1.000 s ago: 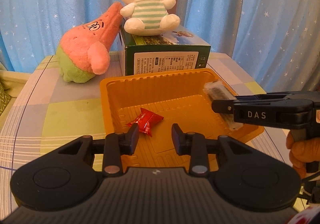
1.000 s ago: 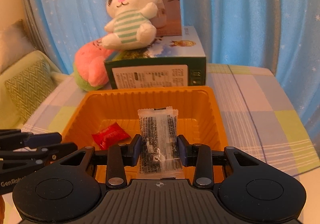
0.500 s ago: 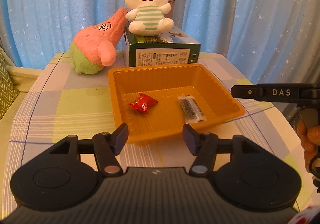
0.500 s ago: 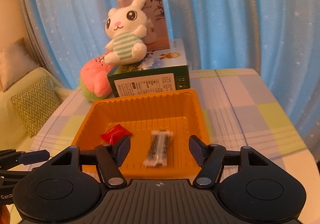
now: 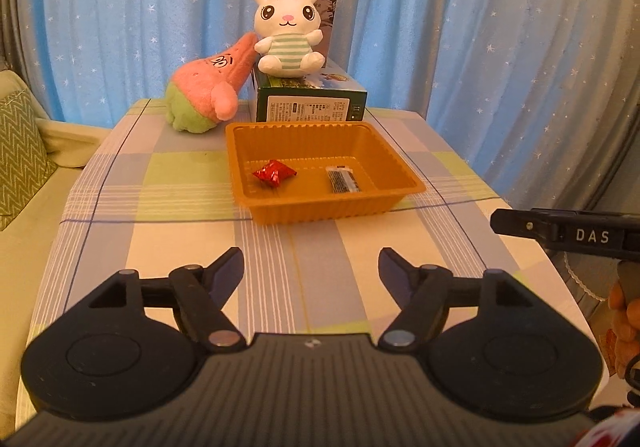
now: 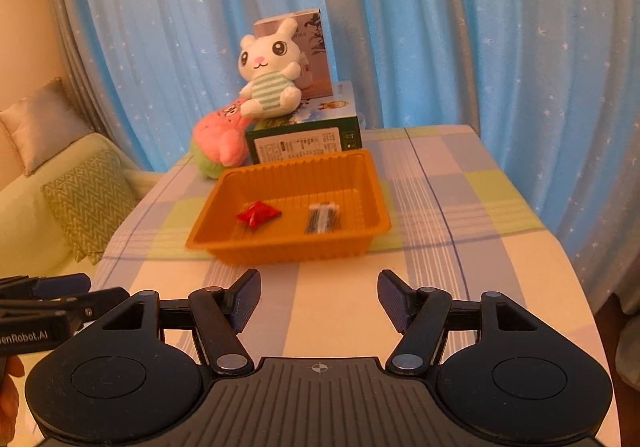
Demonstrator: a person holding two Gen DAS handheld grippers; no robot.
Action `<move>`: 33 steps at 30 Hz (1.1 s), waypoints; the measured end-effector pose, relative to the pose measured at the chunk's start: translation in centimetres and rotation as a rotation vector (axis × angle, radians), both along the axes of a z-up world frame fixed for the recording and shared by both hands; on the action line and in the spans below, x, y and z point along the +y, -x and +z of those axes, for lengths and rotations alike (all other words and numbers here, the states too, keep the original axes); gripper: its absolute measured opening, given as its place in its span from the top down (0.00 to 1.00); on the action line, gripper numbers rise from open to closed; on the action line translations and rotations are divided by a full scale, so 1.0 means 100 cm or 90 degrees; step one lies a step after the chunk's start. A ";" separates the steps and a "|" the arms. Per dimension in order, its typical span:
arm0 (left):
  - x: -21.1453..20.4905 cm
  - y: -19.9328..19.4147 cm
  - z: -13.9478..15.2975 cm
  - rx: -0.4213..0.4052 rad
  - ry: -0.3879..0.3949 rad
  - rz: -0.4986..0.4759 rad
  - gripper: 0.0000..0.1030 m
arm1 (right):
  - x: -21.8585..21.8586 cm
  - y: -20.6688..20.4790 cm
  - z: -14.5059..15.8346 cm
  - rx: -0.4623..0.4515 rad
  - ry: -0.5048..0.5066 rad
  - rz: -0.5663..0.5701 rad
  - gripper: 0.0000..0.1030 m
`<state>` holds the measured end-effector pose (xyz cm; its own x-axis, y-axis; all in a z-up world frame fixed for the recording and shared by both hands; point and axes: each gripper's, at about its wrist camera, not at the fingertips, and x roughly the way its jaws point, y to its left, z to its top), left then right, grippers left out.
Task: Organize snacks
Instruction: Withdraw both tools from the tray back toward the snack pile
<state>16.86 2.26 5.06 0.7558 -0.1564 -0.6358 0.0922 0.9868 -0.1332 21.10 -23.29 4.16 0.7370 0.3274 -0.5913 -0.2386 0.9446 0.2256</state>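
- The left tool point(image 5: 311, 267) hangs over the near part of the checked surface point(image 5: 160, 183), its jaws spread with only cloth between them; they have just been opening further.
- The right tool point(image 6: 319, 293) likewise has its jaws apart and grips nothing; they widened a moment ago and have since held that gap.
- Both snacks lie inside the orange tray point(image 5: 320, 207), which sits mid-surface, well apart from both tools: a red wrapped candy point(image 5: 274, 174) on the tray's left half and a clear packet with dark print point(image 5: 343, 180) on its right half, the two not touching.
- The left view alone shows a finger of the right tool from the side, lettered "DAS", with part of a hand point(image 5: 624, 311) at the right edge.
- The right view alone shows the left tool from the side at the lower left edge, its label cut off, plus a plain cushion point(image 6: 40, 123) on the sofa point(image 6: 48, 215).
- In the right view the packet is blurred and its print unreadable; the left view is sharper but the text is still too small.
- A pink and green plush point(image 5: 208, 95) leans against a green box point(image 5: 310, 103) behind the tray; in the right view the box hides part of it.
- A white rabbit plush point(image 5: 287, 35) sits on the green box and covers most of a taller carton point(image 5: 326, 15) behind it.
- Blue starred curtains point(image 5: 460, 27) close off everything behind.
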 end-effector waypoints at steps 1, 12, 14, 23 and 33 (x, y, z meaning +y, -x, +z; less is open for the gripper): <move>0.001 0.009 0.001 0.001 -0.001 0.003 0.28 | -0.002 0.010 0.001 0.000 -0.003 -0.002 0.37; 0.008 0.093 -0.015 0.019 -0.040 0.031 0.26 | -0.008 0.099 -0.018 0.015 -0.019 -0.012 0.37; 0.009 0.104 -0.018 0.023 -0.035 0.034 0.26 | -0.010 0.113 -0.023 0.016 -0.016 -0.018 0.37; 0.007 0.127 -0.036 0.038 -0.023 0.019 0.23 | -0.010 0.148 -0.050 0.033 0.025 -0.004 0.37; 0.006 0.116 -0.062 0.068 -0.043 -0.039 0.22 | 0.001 0.146 -0.062 0.042 0.048 0.047 0.37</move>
<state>5.24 2.88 -1.17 0.6735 -0.1544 -0.7229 0.1408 0.9868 -0.0796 6.52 -23.21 -2.04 0.6708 0.3319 -0.6632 -0.2948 0.9399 0.1723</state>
